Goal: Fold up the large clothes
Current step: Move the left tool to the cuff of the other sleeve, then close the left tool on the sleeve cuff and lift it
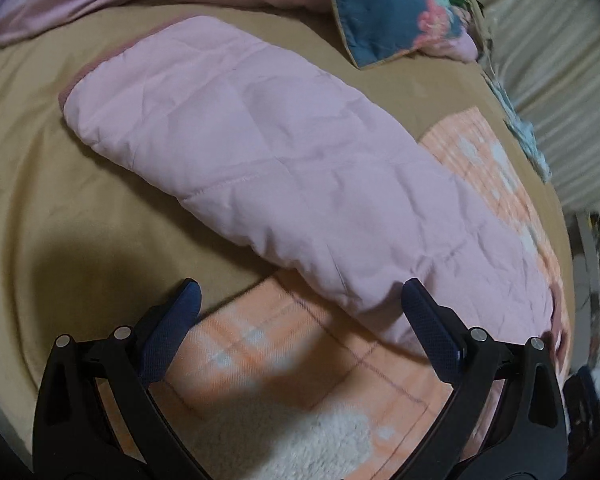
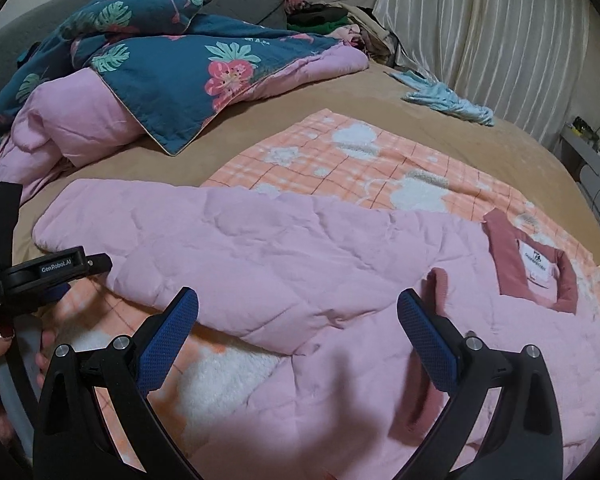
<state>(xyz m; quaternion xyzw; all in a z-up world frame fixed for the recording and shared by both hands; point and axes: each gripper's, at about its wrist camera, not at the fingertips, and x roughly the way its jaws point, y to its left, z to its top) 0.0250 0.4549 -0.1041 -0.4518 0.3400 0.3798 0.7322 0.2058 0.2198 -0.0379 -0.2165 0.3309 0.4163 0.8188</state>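
Note:
A pink quilted jacket (image 2: 300, 272) lies flat on a bed over an orange plaid blanket (image 2: 340, 160). Its dark pink collar with a white label (image 2: 536, 260) is at the right. One sleeve (image 1: 240, 140) stretches out to the left across the tan sheet. My left gripper (image 1: 300, 292) is open and empty, just above the blanket by the sleeve's near edge; it also shows at the left of the right wrist view (image 2: 76, 266). My right gripper (image 2: 298, 300) is open and empty, hovering over the jacket's body.
A rumpled teal floral duvet with pink lining (image 2: 172, 60) is heaped at the back left. A light blue cloth (image 2: 448, 98) lies near the white curtain (image 2: 480, 32). The tan sheet (image 1: 40, 160) is bare at the left. A shelf with cables (image 2: 592, 152) stands at the right.

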